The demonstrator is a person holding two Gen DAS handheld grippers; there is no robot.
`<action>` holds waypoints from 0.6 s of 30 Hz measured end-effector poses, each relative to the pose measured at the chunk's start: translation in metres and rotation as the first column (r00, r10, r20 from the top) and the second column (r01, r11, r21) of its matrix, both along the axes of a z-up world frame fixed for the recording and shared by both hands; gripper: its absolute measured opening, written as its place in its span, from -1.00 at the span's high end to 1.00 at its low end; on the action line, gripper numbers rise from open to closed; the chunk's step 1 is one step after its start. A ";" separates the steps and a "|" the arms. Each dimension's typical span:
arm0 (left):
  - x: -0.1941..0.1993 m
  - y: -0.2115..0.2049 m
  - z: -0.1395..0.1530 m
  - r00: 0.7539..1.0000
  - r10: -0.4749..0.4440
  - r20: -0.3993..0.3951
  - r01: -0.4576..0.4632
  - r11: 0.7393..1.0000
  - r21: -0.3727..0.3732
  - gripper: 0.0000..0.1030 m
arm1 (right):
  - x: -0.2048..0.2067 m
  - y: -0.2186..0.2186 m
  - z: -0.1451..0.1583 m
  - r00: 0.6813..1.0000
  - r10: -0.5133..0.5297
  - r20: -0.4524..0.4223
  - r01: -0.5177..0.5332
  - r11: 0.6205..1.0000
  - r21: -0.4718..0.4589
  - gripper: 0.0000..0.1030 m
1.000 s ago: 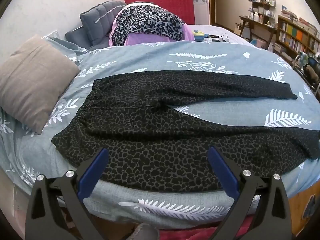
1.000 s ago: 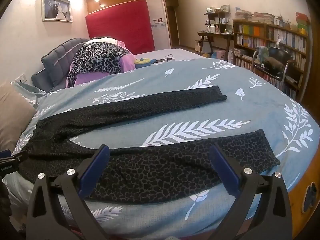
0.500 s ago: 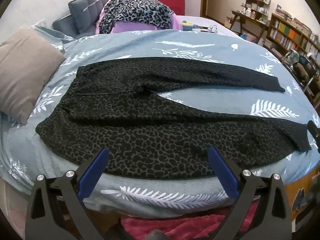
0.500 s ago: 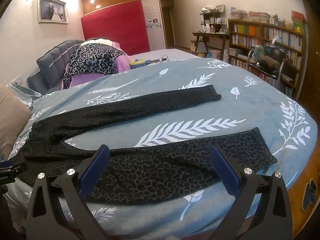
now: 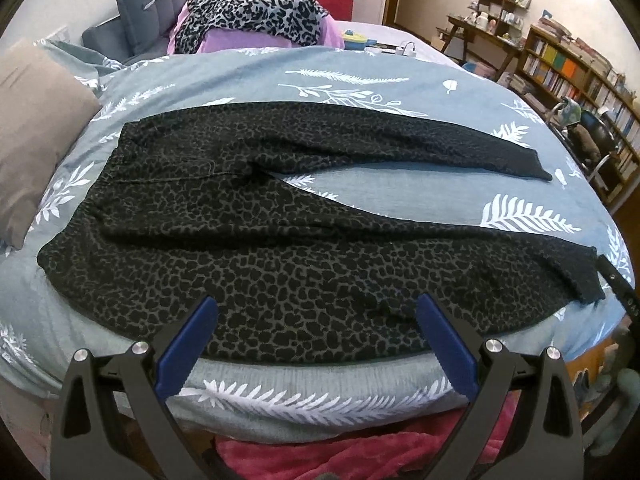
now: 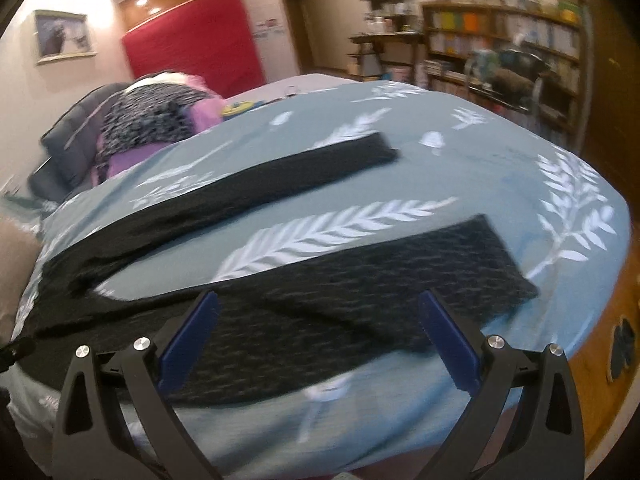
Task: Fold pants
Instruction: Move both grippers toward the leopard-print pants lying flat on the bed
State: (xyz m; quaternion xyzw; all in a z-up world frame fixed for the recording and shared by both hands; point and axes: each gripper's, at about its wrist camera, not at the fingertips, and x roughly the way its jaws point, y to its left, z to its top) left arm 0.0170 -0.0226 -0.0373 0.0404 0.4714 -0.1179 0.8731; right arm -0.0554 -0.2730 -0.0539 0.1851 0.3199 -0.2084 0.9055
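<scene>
Dark leopard-print pants (image 5: 280, 248) lie flat on the blue leaf-print bedspread (image 5: 360, 68), waistband to the left, both legs spread out to the right. My left gripper (image 5: 316, 312) hovers open over the near leg's thigh, nothing between its blue fingers. In the right wrist view the pants (image 6: 340, 292) look blurred; my right gripper (image 6: 318, 312) stands open above the near leg, a little short of its cuff. The right gripper's tip (image 5: 618, 284) shows by the near cuff in the left wrist view.
A beige pillow (image 5: 36, 132) lies at the left. A pile of leopard and purple bedding (image 5: 252, 12) sits at the headboard, with a toy (image 5: 354, 38) beside it. Bookshelves (image 5: 580, 76) and a chair (image 6: 512, 80) stand to the right. Red fabric (image 5: 340, 456) lies below the bed edge.
Both grippers have moved closer to the pants and tilted down over the near leg. The right wrist view is now blurred from motion. Both stay open.
</scene>
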 end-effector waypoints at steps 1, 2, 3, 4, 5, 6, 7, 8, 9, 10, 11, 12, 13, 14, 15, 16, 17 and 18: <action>0.002 -0.001 -0.001 1.000 0.004 -0.005 -0.004 1.000 0.002 -0.91 | -0.004 -0.009 -0.002 1.000 -0.025 -0.003 0.025 1.000 0.003 -0.95; 0.003 -0.001 -0.002 1.000 0.004 -0.008 -0.004 1.000 0.002 -0.91 | -0.007 -0.018 -0.003 0.999 -0.046 -0.003 0.046 0.999 0.003 -0.95; 0.005 -0.003 -0.003 1.000 0.003 -0.011 -0.003 1.000 0.004 -0.91 | -0.009 -0.023 -0.004 0.998 -0.060 -0.004 0.060 0.998 0.003 -0.95; 0.006 -0.004 -0.004 1.000 0.003 -0.011 -0.003 1.000 0.009 -0.91 | -0.012 -0.029 -0.005 0.997 -0.075 -0.005 0.075 0.997 0.002 -0.95; 0.008 -0.006 -0.005 1.000 0.004 -0.009 -0.004 1.000 0.018 -0.91 | -0.015 -0.034 -0.006 0.996 -0.087 -0.005 0.087 0.996 0.001 -0.95; 0.008 -0.007 -0.006 1.000 0.003 -0.008 -0.003 1.000 0.022 -0.91 | -0.017 -0.039 -0.007 0.995 -0.097 -0.006 0.097 0.995 0.000 -0.95; 0.010 -0.009 -0.006 1.000 0.001 -0.007 -0.001 1.000 0.027 -0.91 | -0.019 -0.044 -0.008 0.994 -0.110 -0.006 0.110 0.994 -0.003 -0.95; 0.011 -0.010 -0.007 1.000 0.000 -0.003 0.000 0.999 0.033 -0.91 | -0.020 -0.047 -0.009 0.993 -0.118 -0.007 0.118 0.993 -0.006 -0.95; 0.012 -0.012 -0.008 1.000 -0.001 0.004 0.001 0.999 0.044 -0.91 | -0.022 -0.051 -0.009 0.992 -0.125 -0.007 0.125 0.992 -0.009 -0.95; 0.014 -0.014 -0.009 1.000 -0.003 0.010 0.002 0.999 0.051 -0.91 | -0.023 -0.056 -0.011 0.991 -0.133 -0.009 0.133 0.991 -0.013 -0.95; 0.015 -0.016 -0.010 1.000 -0.005 0.015 0.004 0.998 0.059 -0.91 | -0.024 -0.062 -0.014 0.990 -0.143 -0.012 0.143 0.990 -0.016 -0.95; 0.019 -0.018 -0.013 1.000 -0.006 0.020 0.005 0.997 0.072 -0.91 | -0.025 -0.065 -0.016 0.989 -0.150 -0.014 0.150 0.989 -0.017 -0.95; 0.020 -0.020 -0.014 1.000 -0.007 0.019 0.006 0.997 0.079 -0.91 | -0.027 -0.071 -0.019 0.986 -0.164 -0.019 0.163 0.986 -0.017 -0.95; 0.022 -0.022 -0.017 1.000 -0.007 0.015 0.006 0.996 0.087 -0.91 | -0.028 -0.077 -0.022 0.983 -0.180 -0.027 0.180 0.984 -0.014 -0.95; 0.025 -0.023 -0.019 1.000 -0.007 0.008 0.006 0.996 0.092 -0.91 | -0.029 -0.081 -0.025 0.981 -0.191 -0.031 0.190 0.982 -0.008 -0.95; 0.027 -0.025 -0.022 1.000 -0.008 0.002 0.008 0.996 0.093 -0.91 | -0.032 -0.087 -0.028 0.978 -0.204 -0.036 0.204 0.979 0.001 -0.95; 0.027 -0.026 -0.023 1.000 -0.008 0.000 0.008 0.995 0.095 -0.91 | -0.034 -0.090 -0.030 0.977 -0.212 -0.041 0.212 0.977 0.005 -0.95; 0.028 -0.028 -0.026 1.000 -0.010 -0.004 0.010 0.995 0.100 -0.91 | -0.035 -0.092 -0.032 0.975 -0.216 -0.044 0.217 0.976 0.008 -0.95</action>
